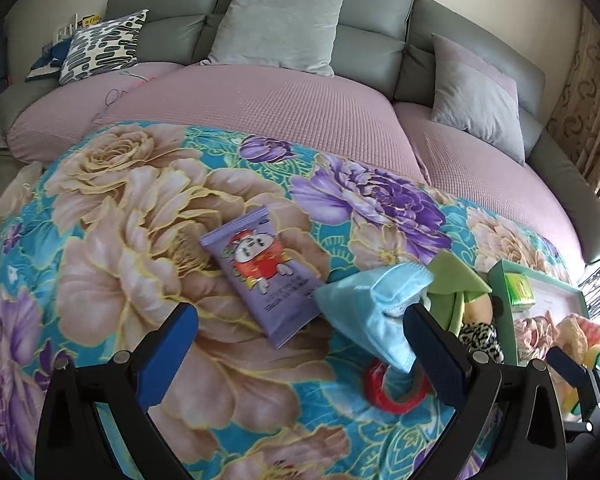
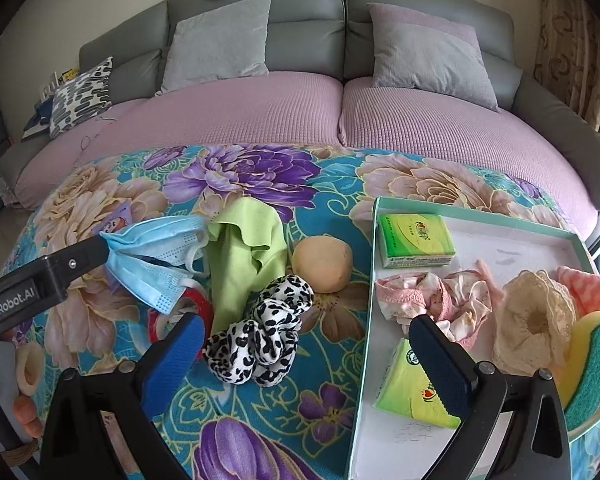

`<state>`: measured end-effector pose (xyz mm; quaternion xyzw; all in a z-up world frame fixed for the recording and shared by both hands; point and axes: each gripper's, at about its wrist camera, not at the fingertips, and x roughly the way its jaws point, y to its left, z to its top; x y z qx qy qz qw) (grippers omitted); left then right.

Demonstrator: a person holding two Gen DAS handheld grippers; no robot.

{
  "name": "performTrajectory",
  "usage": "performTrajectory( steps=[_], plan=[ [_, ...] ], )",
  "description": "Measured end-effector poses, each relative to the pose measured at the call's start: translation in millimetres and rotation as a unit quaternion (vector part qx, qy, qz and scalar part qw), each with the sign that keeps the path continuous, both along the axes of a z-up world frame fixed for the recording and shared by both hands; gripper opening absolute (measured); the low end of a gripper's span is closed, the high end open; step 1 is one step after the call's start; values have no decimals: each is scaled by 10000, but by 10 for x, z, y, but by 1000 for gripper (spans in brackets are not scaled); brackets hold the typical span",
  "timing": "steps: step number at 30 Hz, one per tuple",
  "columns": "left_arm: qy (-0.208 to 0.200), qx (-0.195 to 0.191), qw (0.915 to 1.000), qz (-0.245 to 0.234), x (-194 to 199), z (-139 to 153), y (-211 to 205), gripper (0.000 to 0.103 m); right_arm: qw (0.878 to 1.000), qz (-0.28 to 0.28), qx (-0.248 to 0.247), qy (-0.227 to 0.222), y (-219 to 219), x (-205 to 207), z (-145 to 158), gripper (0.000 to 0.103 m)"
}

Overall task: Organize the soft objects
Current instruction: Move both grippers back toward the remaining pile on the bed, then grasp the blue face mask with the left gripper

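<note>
Grey sofa [image 1: 372, 52] with pink seat covers fills the background, and a flowered blanket [image 1: 140, 208] is spread in front of it and carries the things.

Left tool [image 1: 302, 344] is opened wide and nothing is clamped between its blue pads. A blue mask [image 1: 372, 312] is bunched just against the inner side of its right finger. In the right wrist view the mask seems to hang at the tip of this finger, but I cannot tell if it is hooked there or only touches it. A purple packet [image 1: 260, 280] lies flat on the blanket ahead of this tool, between the two fingers and nearer to the middle. A red ring [image 1: 388, 392] is partly under the mask.

Right tool [image 2: 308, 362] is also opened wide and holds nothing. A leopard scrunchie [image 2: 264, 336] lies on the blanket between its fingers, closer to the left finger and not touching it as far as I see. Beyond the scrunchie there are a green cloth [image 2: 244, 248] and a round peach ball [image 2: 322, 264], side by side.

A tray [image 2: 480, 216] stands at the right edge of the blanket. The right finger of the right tool is over its near left part. Inside are two green tissue packs [image 2: 416, 240], a pink cloth [image 2: 432, 300], a lace scrunchie [image 2: 536, 320] and a sponge [image 2: 592, 360] at the right wall.
</note>
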<state>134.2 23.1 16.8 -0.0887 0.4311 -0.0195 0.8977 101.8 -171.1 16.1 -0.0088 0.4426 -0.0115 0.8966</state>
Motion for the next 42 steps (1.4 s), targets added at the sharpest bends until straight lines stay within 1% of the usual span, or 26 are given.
performTrajectory(
  steps=[3, 5, 6, 7, 9, 11, 12, 13, 14, 16, 19, 20, 24, 31, 36, 42],
  plan=[
    [71, -111, 9999, -66, 72, -60, -44, 100, 10000, 4, -20, 40, -7, 26, -21, 103],
    [123, -136, 9997, -134, 116, -99, -86, 89, 10000, 10, -58, 72, -5, 46, -37, 103],
    [152, -150, 9996, -170, 140, -121, -108, 81, 9999, 13, -72, 80, -3, 53, -43, 103],
    [194, -169, 9995, -209, 161, -142, -130, 76, 9999, 19, -78, 88, 1, 60, -48, 103],
    [215, -249, 9991, -282, 195, -176, -166, 75, 9999, 49, -78, 115, 8, 70, -63, 103],
    [201, -344, 9987, -322, 219, -201, -193, 68, 9999, 60, -97, 129, 14, 70, -73, 103],
    [229, -371, 9984, -352, 230, -222, -207, 60, 9998, 60, -105, 138, 14, 72, -77, 103],
    [259, -380, 9983, -368, 241, -243, -218, 55, 9998, 59, -101, 142, 13, 74, -79, 103],
    [301, -376, 9981, -377, 249, -269, -229, 54, 9998, 61, -96, 145, 12, 73, -80, 103],
    [325, -377, 9980, -385, 259, -294, -237, 47, 9998, 64, -93, 143, 10, 71, -79, 103],
    [292, -403, 9981, -357, 267, -314, -236, 38, 9998, 66, -92, 156, 11, 72, -80, 103],
    [304, -387, 9981, -365, 270, -321, -241, 37, 9998, 72, -96, 159, 8, 71, -81, 103],
    [281, -329, 9983, -400, 273, -327, -265, 24, 9998, 53, -91, 171, -8, 65, -79, 103],
    [210, -320, 9985, -383, 262, -315, -273, 15, 9998, 44, -86, 187, -12, 56, -71, 103],
    [69, -334, 9988, -360, 236, -252, -260, 11, 9998, 50, -84, 180, -9, 52, -66, 103],
    [-36, -293, 9989, -367, 203, -189, -290, 9, 9998, 46, -78, 154, -12, 21, -44, 103]
  ],
)
